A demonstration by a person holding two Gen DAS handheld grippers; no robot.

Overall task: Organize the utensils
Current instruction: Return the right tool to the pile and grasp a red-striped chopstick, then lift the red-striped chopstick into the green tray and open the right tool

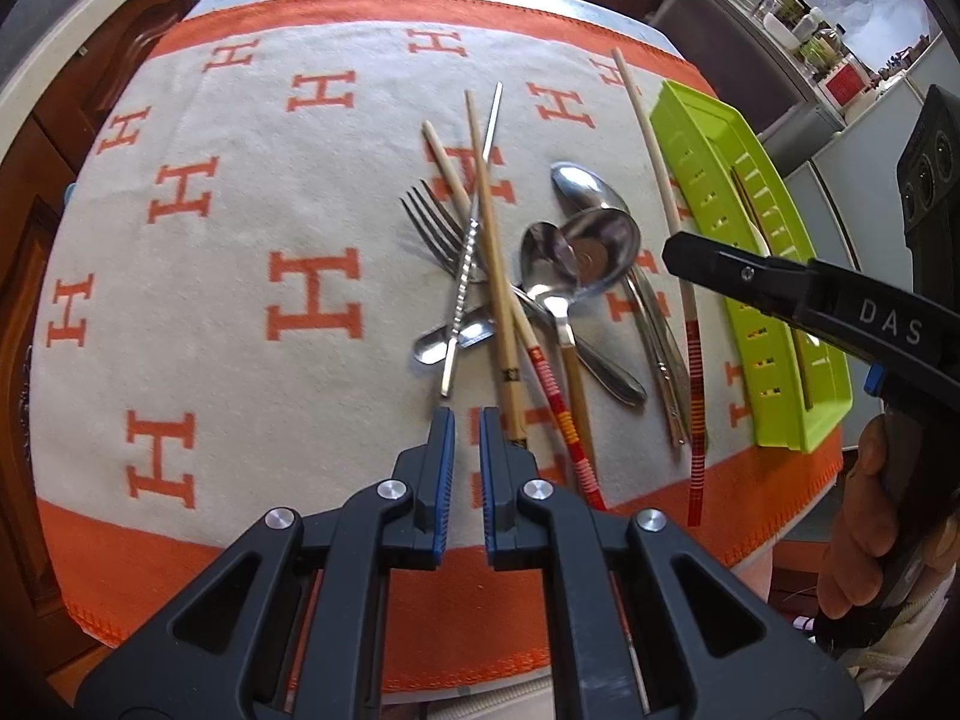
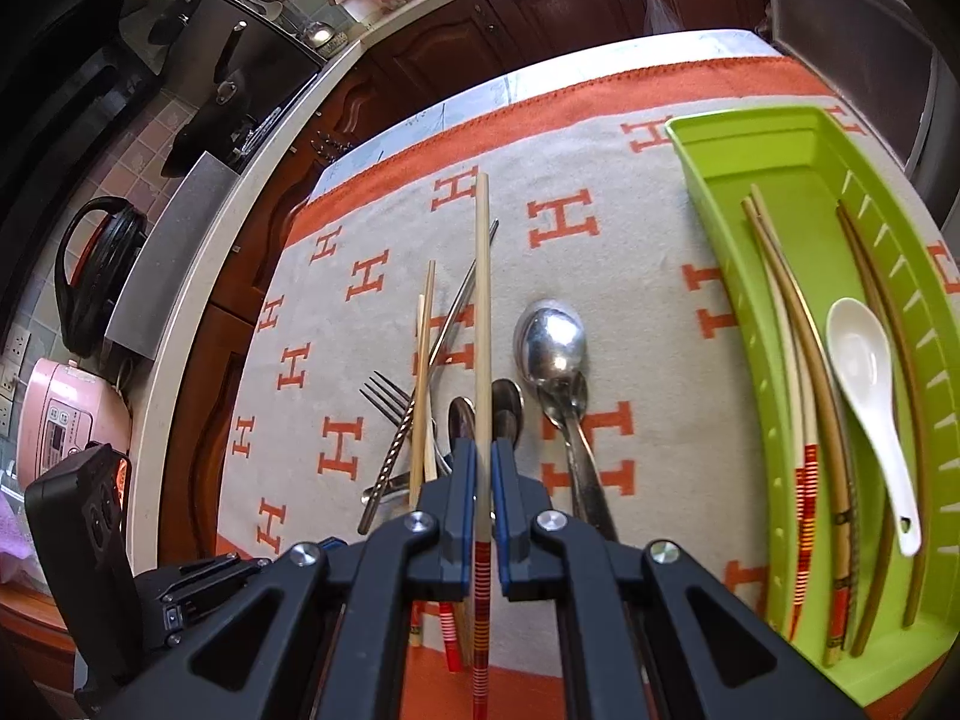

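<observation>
My right gripper (image 2: 483,450) is shut on a pale wooden chopstick (image 2: 482,300) with a red-striped end, which runs straight out between its pads. In the left wrist view the same chopstick (image 1: 651,156) lies along the right side of the pile, beside the lime green tray (image 1: 696,138), with the right gripper (image 1: 678,252) clamped on its middle. The pile on the cloth holds a fork (image 1: 432,228), several metal spoons (image 1: 600,246), wooden chopsticks (image 1: 489,240) and a twisted metal chopstick (image 1: 465,252). Near the pile's front edge, my left gripper (image 1: 466,420) is shut and holds nothing.
The green tray (image 2: 750,117) holds several chopsticks and a white ceramic spoon (image 2: 864,354). A grey and orange cloth (image 1: 240,240) with H marks covers the table. A person's hand (image 1: 864,510) grips the right tool. A counter with a rice cooker (image 2: 66,420) is at the left.
</observation>
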